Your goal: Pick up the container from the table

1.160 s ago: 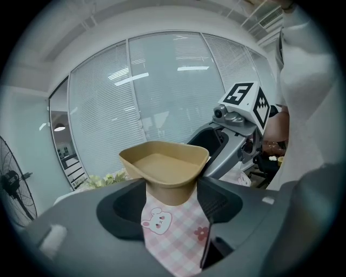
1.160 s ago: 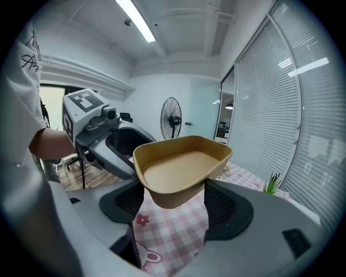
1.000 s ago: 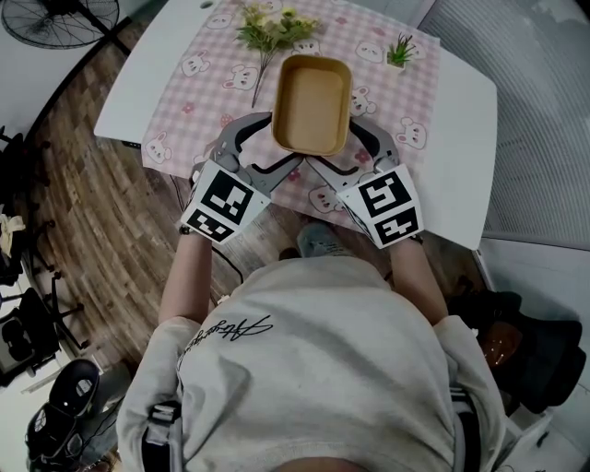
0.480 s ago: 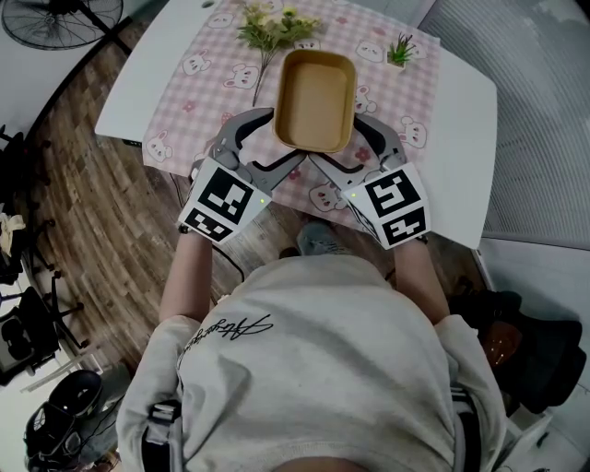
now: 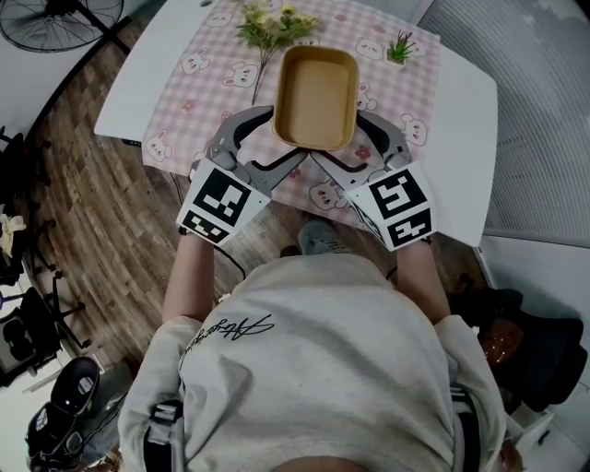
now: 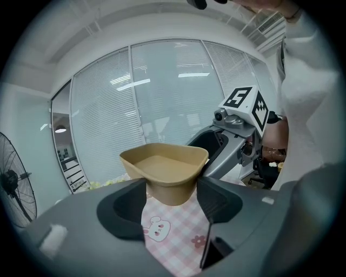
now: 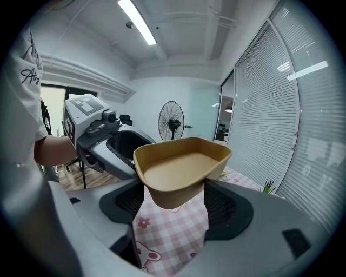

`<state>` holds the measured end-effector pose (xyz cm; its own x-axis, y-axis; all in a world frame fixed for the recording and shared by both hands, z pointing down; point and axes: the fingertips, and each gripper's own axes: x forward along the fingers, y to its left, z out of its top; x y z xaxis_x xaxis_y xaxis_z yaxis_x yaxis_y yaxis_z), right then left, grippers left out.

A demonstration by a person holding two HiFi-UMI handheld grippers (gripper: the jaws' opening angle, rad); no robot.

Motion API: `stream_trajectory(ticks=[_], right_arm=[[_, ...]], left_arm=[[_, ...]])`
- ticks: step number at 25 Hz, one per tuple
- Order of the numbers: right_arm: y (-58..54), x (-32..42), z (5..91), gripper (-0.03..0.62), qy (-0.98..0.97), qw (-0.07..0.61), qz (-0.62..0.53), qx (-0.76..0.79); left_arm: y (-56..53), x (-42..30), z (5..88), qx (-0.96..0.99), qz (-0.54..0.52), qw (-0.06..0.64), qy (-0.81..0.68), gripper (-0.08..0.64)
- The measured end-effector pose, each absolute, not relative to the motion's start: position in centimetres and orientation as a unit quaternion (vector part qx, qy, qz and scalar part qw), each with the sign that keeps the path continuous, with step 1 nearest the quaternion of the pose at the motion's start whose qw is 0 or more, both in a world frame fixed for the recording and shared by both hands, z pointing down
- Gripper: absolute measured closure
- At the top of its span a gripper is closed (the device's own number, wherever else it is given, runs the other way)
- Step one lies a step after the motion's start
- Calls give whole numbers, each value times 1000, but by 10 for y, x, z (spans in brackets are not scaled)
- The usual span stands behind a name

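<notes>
Holding a tan, open-topped container (image 5: pixel 316 92) with both tools, you have it pinched at its near end, and it appears raised clear of the tablecloth (image 5: pixel 198 83). The left gripper (image 5: pixel 281 138) has its jaws closed against the container's near left corner. The right gripper (image 5: pixel 339 143) has its jaws closed against the near right corner. In the left gripper view the container (image 6: pixel 165 167) sits wedged between the dark pads, with pink cloth showing beneath it. The right gripper view shows the same hold on the container (image 7: pixel 181 170) from the other side.

What could go wrong: all the support is at the near end, so the far end hangs free and could dip forward. The walls look thin, so a harder squeeze might buckle them. If your hands drift apart or rise unevenly, a corner could slip out or the container could twist. A bunch of flowers (image 5: pixel 267 28) and a small green plant (image 5: pixel 400 51) lie just beyond it, and a forward swing could brush them.

The cloth is pink check with small cartoon animal faces. It covers the middle of a white table (image 5: pixel 461 138). Wood-patterned floor (image 5: pixel 83 184) lies to the left, with a standing fan (image 5: pixel 55 18) in the far corner. Tall windows with closed blinds (image 6: pixel 173 92) fill one wall, and a strip light (image 7: pixel 138 21) runs along the ceiling.
</notes>
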<state>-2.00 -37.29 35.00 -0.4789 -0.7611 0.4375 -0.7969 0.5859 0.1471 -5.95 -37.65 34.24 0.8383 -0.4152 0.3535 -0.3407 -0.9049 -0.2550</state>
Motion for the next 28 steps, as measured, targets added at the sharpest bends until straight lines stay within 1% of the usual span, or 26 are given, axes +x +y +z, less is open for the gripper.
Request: stream_trajectory(ticks=[28], right_arm=[[-367, -18, 327, 252, -871, 194, 27, 450]], left_arm=[[-370, -58, 319, -960, -170, 106, 196, 272]])
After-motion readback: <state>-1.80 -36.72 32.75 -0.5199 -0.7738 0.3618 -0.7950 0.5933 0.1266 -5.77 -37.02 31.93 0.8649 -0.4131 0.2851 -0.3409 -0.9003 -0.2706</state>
